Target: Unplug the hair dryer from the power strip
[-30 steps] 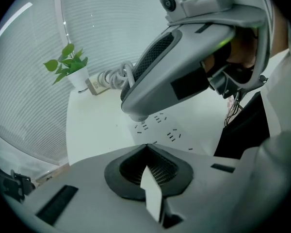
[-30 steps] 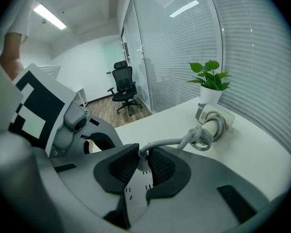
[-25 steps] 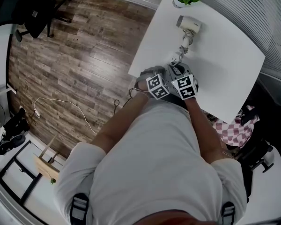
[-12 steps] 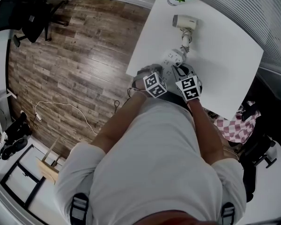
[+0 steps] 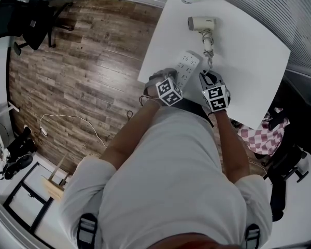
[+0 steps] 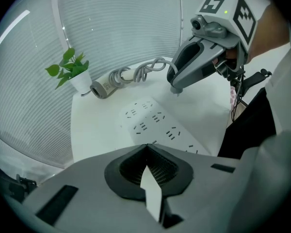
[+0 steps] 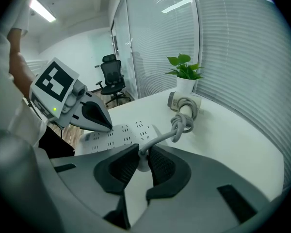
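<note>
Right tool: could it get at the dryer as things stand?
Probably yes for the path: only bare table and the coiled cord lie between the right tool and the dryer. But its jaws are shut on the cord's end, so it would have to let go first.

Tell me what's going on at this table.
A person is working at a white table with a hand-held gripper in each hand. The right hand-held gripper is shut on the hair dryer's plug, which sits clear of the power strip; the sockets in view are empty. The knotted cord runs from the plug back to the hair dryer near the potted plant. The left hand-held gripper, jaws together, is over the strip's near end; whether it touches it cannot be told.
</note>
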{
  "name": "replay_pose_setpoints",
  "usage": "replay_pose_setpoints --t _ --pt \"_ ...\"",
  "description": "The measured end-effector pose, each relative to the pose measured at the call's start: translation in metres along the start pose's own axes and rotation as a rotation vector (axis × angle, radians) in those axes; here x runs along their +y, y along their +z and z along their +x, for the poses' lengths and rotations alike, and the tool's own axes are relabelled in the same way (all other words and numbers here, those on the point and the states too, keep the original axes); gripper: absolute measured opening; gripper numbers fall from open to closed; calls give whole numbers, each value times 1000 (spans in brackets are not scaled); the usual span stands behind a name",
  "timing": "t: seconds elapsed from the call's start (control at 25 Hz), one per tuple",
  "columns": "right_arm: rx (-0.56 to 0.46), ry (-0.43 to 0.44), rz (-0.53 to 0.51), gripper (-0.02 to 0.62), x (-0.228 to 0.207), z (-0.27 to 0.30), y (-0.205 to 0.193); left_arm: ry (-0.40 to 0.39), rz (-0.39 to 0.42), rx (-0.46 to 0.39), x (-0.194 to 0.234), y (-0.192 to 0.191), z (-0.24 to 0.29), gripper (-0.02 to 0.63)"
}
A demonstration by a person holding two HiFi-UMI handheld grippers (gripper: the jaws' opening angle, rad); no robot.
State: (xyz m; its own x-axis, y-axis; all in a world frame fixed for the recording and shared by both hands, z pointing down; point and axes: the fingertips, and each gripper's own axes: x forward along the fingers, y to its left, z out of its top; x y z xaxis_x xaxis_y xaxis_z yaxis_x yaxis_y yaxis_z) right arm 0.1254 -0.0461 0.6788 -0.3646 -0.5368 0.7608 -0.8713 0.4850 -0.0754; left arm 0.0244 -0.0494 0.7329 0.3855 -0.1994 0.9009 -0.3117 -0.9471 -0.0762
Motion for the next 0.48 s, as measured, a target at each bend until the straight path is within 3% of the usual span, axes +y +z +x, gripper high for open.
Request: replay_pose_setpoints --t 0.48 --pt "26 -4 -14 75 -1 3 -13 1 -6 -5 1 0 0 29"
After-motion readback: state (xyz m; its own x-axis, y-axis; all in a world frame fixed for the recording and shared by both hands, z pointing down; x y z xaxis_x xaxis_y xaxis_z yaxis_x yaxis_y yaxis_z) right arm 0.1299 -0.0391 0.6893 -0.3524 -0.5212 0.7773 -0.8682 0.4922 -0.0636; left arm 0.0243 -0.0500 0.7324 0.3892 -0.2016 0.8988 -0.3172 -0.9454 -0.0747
